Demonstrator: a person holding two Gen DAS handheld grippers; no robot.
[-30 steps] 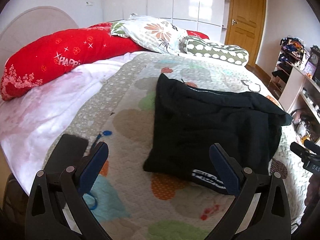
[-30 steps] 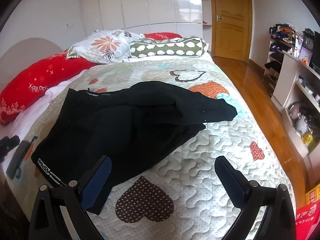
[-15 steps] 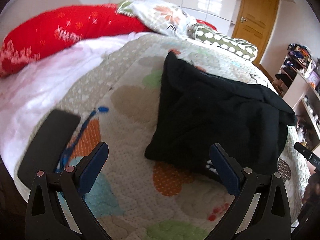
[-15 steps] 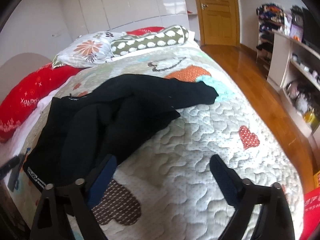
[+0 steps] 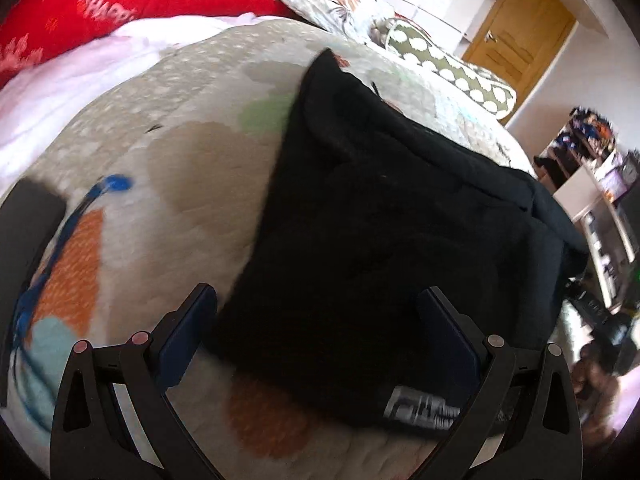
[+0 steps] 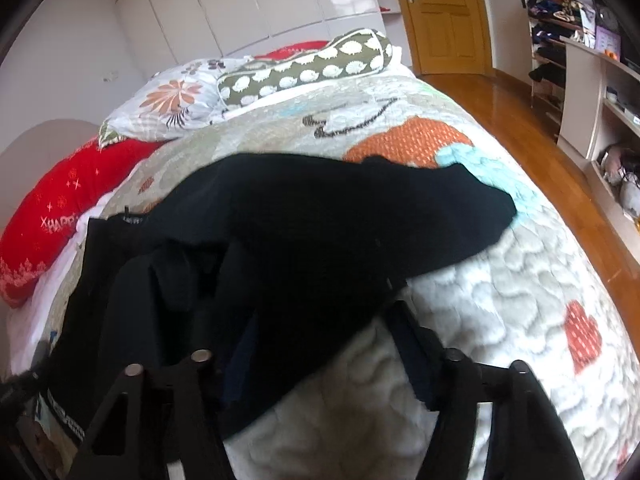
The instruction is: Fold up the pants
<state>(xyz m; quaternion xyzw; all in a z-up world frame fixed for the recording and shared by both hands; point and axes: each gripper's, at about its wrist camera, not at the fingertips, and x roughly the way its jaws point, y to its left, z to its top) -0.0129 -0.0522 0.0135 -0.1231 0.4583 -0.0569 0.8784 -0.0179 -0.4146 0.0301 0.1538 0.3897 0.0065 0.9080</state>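
Over the last second we have brought both tools down and forward onto the black pants, which lie bunched and partly folded on the quilted bedspread of the bed, the printed waistband label at the near edge and one leg reaching out toward the orange and teal patches. Our left gripper, which a second ago sat back over bare quilt, now has its jaws spread wide apart astride the near corner of the pants, with nothing pinched yet. Our right gripper has likewise closed in from the open quilt to the cloth's near edge; its jaws also stand apart, the left one half lost against the black fabric, so we cannot tell whether it touches. We judge this as the approach to a two-handed grasp, so the next fold has not begun. Counting: one pair of pants, two grippers, one red pillow printed with white stars, one floral pillow, one green bolster with white spots, one wooden door, and one flat dark object at the left edge of the bed.
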